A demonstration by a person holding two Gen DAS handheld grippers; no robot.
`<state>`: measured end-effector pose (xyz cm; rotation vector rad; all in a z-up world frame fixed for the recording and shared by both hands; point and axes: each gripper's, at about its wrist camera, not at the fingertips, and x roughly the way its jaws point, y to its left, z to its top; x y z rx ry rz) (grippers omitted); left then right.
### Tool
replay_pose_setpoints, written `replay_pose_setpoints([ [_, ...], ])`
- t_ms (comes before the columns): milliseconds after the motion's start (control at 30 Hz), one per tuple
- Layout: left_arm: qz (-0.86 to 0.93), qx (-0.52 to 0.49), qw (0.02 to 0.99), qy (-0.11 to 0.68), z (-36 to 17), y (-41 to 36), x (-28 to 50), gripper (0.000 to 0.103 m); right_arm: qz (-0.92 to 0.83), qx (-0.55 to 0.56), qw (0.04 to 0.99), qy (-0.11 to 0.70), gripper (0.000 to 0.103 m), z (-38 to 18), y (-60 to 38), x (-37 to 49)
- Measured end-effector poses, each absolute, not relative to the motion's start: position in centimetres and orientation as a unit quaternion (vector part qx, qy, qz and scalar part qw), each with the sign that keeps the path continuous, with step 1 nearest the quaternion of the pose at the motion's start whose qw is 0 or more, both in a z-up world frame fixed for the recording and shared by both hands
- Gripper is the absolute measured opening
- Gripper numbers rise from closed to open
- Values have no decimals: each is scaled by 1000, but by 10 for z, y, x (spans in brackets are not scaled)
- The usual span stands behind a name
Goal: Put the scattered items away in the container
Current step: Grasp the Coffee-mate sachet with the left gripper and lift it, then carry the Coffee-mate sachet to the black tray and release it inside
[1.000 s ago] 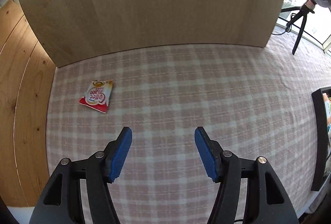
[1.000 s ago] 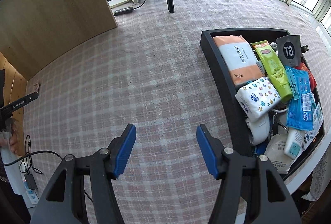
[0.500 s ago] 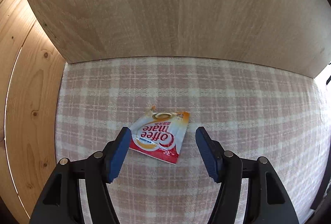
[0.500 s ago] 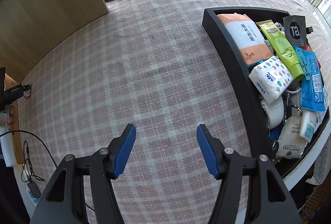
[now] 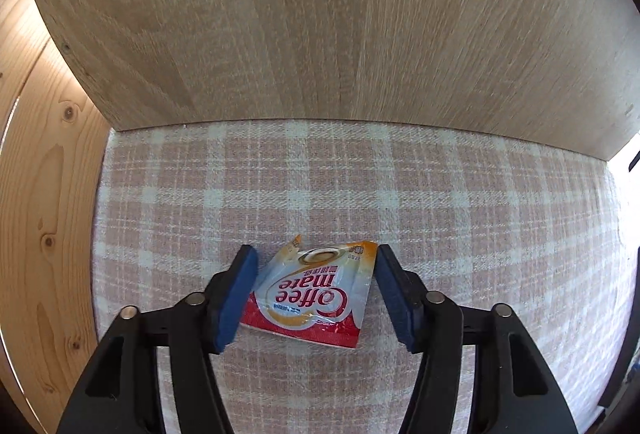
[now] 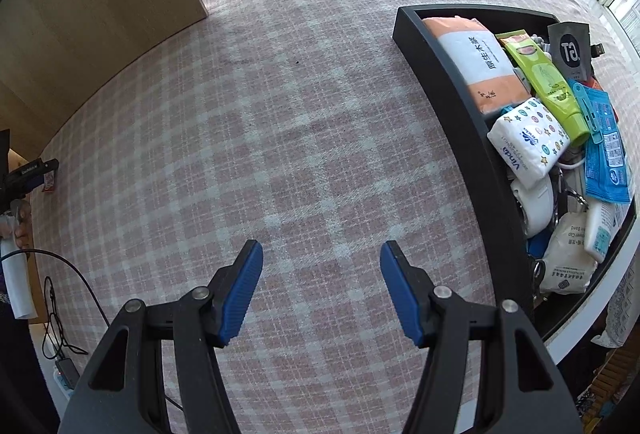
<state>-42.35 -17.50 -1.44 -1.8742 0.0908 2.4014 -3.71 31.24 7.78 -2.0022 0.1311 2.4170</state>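
The left gripper (image 5: 316,292) has its jaws closing around the Coffee mate sachet (image 5: 310,298), which lies flat on the checked surface (image 5: 360,193); the thin packet may slide or crumple instead of lifting. The right gripper (image 6: 322,292) hangs released and empty, with the container (image 6: 460,121) well apart from the sachet.
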Motion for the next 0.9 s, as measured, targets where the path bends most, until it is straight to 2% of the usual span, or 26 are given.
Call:
replay_pose_setpoints([
  [133,788,-614,48,25,-10,-187,-410,35,770,-637,1,40,60,79,305,-38],
  [600,790,-611,42,24,0,-196,-392,32,780,-624,-8,44,60,81,296,-32],
  [900,801,-594,62,44,29,-156,-312,32,788,-612,-9,65,60,85,319,-18],
])
